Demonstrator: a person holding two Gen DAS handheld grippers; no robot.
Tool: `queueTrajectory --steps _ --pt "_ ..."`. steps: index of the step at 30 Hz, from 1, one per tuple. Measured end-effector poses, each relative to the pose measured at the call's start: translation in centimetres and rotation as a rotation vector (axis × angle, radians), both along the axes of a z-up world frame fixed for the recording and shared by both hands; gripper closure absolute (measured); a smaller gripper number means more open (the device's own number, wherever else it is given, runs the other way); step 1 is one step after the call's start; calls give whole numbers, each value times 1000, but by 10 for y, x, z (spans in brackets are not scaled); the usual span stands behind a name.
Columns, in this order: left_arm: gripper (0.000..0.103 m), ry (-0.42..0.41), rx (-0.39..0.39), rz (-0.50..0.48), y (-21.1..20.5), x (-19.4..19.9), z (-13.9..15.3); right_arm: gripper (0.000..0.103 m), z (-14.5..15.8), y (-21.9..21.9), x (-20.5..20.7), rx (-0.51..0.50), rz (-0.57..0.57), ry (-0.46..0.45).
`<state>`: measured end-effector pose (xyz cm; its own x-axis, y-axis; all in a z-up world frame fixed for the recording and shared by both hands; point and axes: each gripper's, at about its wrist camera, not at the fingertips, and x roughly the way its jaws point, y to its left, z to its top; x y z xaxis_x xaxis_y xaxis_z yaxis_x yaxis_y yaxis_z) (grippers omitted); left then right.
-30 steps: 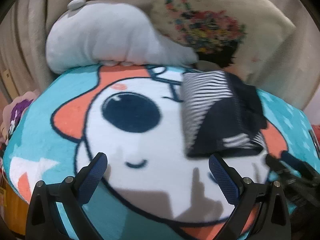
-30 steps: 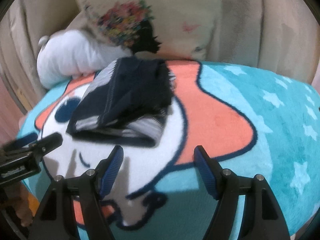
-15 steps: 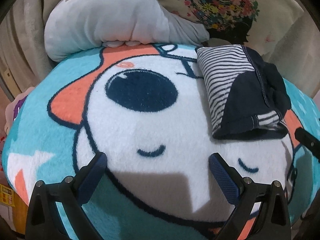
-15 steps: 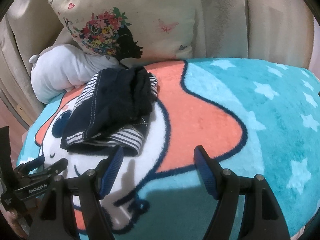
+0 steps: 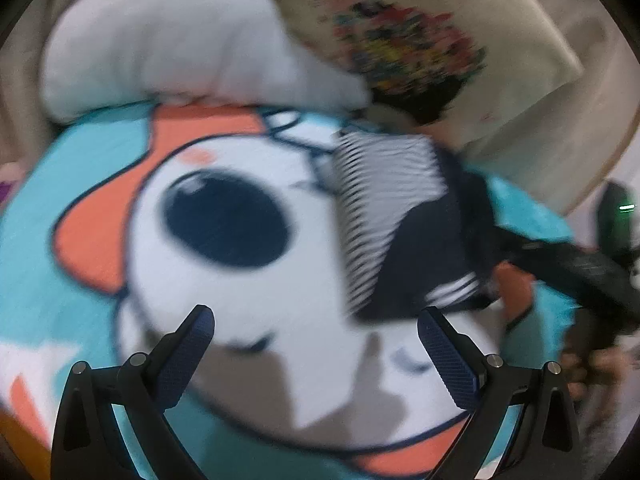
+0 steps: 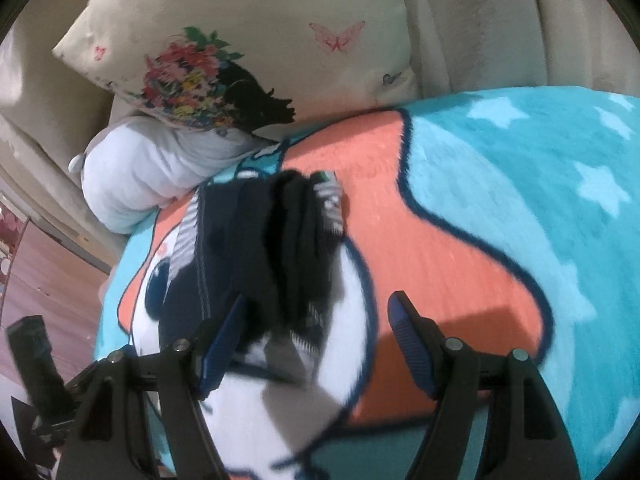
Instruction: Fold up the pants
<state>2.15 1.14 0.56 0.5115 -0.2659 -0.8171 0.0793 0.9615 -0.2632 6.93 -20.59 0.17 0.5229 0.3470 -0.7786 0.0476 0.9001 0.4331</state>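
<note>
Both cameras have swung since half a second ago, and the left view is now smeared with motion; the right gripper (image 6: 314,334) has closed in on the pants (image 6: 260,256), whose near end now sits right at its left fingertip, where before the bundle lay well ahead of the fingers. Nearest the left camera, the left gripper (image 5: 316,344) hangs with its fingers spread wide and nothing between them, over the white face printed on the blanket (image 5: 100,184); the right gripper is likewise wide open and empty, its left pad just touching or overlapping the dark cloth, though whether there is real contact I cannot tell. Further out, the pants lie as a compact striped-and-navy bundle on the blanket, right of the big cartoon eye in the left view, already folded over on themselves; beyond them a white plush cushion (image 5: 160,48) and a floral pillow (image 6: 248,60) lean against the beige sofa back. Judging from this, the folding looks essentially finished; the right gripper's return suggests a last tidy, press or pick-up of the bundle rather than a fresh fold.
</note>
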Motion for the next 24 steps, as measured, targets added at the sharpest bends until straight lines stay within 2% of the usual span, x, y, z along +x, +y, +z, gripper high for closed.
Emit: queueTrajectory --steps 2,3,5,6,10,12,15,17,19,21,24 --pt "1 13 -35 -33 -19 14 -8 31 -10 -1 18 56 1 27" --pt "1 17 -33 -39 -24 21 -11 34 -15 -2 25 95 -3 36" --pt "4 48 -36 -60 -35 41 -23 53 -24 -2 39 169 6 50" --pt "12 72 -55 -69 -37 47 -28 66 -28 -1 45 196 12 61" --pt "21 35 -29 -81 -52 59 -16 77 -13 6 51 192 60 35" --pt "21 -1 -10 -81 -60 67 -2 78 1 6 52 195 73 2" --pt "21 -41 50 -72 -69 81 9 78 5 4 58 190 59 -8" --pt "21 -26 82 -66 -69 83 5 72 -2 5 61 121 26 23" --pt "21 -5 79 -58 -65 76 -1 67 -7 2 58 77 -3 43" --pt "21 -6 65 -59 -59 62 -4 67 4 -4 46 82 -26 -10" --pt "21 -8 70 -70 -57 47 -10 67 35 -7 23 97 -37 -153"
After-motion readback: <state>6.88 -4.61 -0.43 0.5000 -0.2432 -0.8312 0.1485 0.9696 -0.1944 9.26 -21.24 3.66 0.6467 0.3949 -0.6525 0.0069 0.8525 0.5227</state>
